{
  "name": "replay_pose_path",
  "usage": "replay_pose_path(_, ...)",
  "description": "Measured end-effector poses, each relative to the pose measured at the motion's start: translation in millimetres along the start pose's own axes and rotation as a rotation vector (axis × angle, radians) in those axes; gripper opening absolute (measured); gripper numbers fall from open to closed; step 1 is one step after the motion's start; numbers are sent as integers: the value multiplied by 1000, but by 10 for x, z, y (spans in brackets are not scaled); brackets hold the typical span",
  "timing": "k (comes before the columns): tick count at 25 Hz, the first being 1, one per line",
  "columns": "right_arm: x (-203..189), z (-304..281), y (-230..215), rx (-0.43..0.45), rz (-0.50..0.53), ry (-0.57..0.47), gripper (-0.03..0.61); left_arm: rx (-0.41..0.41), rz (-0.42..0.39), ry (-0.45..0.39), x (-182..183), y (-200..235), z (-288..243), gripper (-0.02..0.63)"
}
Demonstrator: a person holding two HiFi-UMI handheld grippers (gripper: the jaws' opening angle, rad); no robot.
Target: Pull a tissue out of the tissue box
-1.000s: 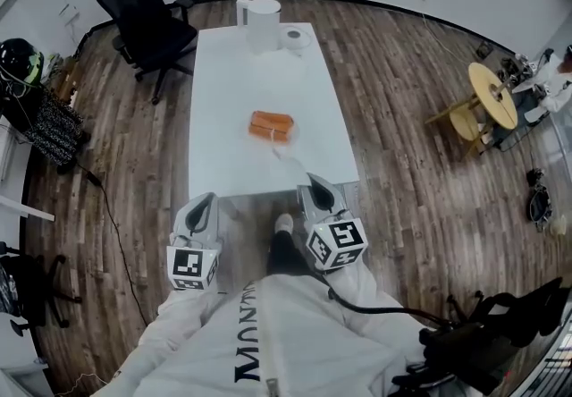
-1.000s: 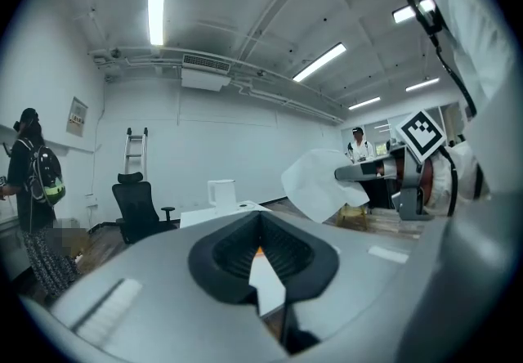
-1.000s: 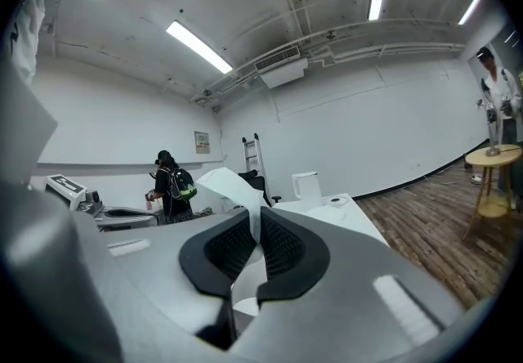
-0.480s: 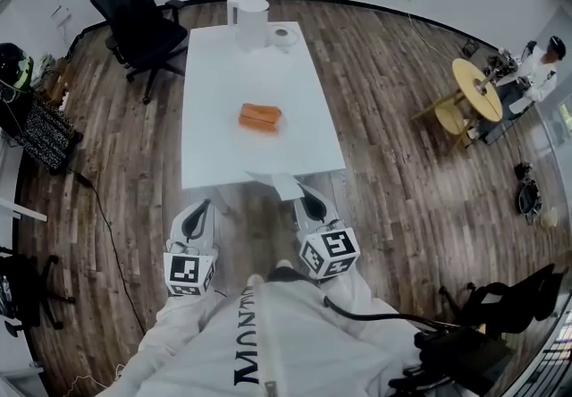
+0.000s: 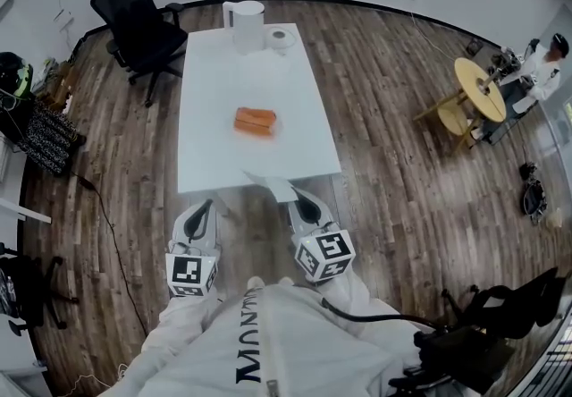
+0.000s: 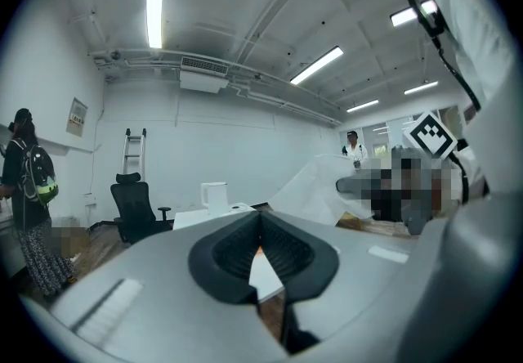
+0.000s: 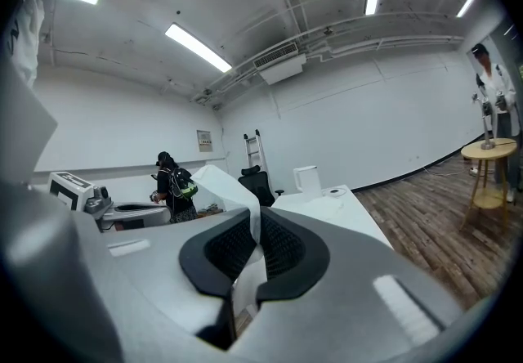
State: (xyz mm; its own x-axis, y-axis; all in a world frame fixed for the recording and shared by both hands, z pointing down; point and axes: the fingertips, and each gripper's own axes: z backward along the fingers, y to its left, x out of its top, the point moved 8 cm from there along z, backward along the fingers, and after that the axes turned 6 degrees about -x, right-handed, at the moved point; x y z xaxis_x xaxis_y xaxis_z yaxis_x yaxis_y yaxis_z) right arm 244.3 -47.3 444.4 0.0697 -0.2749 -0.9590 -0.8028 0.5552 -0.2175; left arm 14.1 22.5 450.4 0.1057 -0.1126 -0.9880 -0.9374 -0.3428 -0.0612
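An orange tissue box (image 5: 256,121) lies in the middle of the white table (image 5: 214,154). My right gripper (image 5: 302,203) is off the table's near edge, shut on a white tissue (image 5: 273,184) that hangs free of the box. In the right gripper view the tissue (image 7: 225,185) rises out of the closed pads of the right gripper (image 7: 252,251) and folds over to the left. My left gripper (image 5: 202,210) is beside it over the floor. Its jaws are shut with nothing in them in the left gripper view (image 6: 260,251), where the tissue (image 6: 315,190) shows to the right.
A white kettle (image 5: 243,25) and a tape roll (image 5: 281,37) stand at the table's far end. A black office chair (image 5: 134,15) is at the far left. A round wooden table (image 5: 483,91) with a person (image 5: 541,60) beside it is at the right.
Both grippers have drawn back from the table's near edge, over the floor. The tissue has come away with the right gripper and now hangs clear of the box.
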Motion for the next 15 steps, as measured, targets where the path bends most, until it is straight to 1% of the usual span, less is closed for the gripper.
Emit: replay_pose_path(15,-52,-33,-76,3,-18,17,2,-8,-2,6,-16,-36,-111,-2)
